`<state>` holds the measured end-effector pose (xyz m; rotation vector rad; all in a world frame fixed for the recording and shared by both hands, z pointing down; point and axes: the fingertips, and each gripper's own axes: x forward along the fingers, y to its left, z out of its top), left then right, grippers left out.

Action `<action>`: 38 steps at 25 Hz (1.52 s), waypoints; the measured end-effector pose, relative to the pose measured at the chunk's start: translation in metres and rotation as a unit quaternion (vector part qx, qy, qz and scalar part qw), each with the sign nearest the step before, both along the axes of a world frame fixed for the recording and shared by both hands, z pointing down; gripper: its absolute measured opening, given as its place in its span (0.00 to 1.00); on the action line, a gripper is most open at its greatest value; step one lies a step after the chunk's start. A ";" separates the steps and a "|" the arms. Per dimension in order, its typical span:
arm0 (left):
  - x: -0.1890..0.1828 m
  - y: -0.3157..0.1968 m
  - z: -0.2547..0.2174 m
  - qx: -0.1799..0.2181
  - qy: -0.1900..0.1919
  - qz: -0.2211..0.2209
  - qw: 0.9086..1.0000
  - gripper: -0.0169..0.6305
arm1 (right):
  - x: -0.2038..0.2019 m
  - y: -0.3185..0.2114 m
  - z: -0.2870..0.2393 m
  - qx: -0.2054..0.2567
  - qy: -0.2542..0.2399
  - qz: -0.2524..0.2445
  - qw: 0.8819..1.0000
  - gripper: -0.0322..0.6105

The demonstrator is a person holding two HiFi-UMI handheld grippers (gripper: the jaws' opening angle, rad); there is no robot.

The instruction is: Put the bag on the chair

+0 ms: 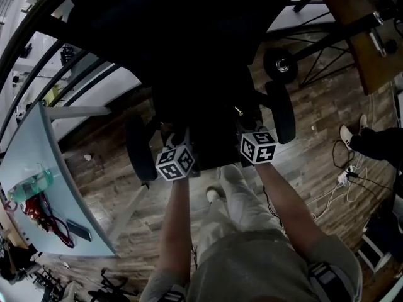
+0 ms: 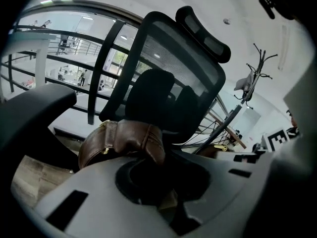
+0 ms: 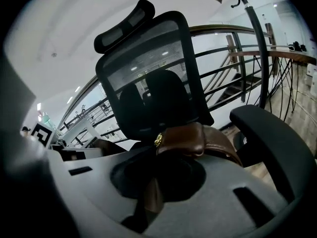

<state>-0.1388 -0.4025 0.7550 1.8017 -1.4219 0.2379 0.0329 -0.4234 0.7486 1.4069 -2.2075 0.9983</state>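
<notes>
Ahead, the black chair fills the view; the brown bag hangs before its backrest, between the armrests (contents hidden). Left gripper and right gripper each have fingers clamped nearly together on its leather, one at each end.

Head view steeply down onto chair, both gripper views close, facing backrest
</notes>
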 end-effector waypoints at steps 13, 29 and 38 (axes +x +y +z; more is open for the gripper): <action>0.000 -0.001 0.021 -0.032 -0.012 -0.011 0.999 0.07 | -0.001 0.006 0.021 -0.021 -0.004 -0.011 1.000 0.08; 0.003 0.024 -0.018 -0.016 0.028 -0.016 0.999 0.55 | 0.013 0.026 -0.008 -0.022 -0.004 0.020 1.000 0.37; 0.004 0.057 -0.055 0.008 0.043 -0.017 0.999 0.55 | 0.011 0.058 -0.052 0.008 -0.021 0.029 0.999 0.37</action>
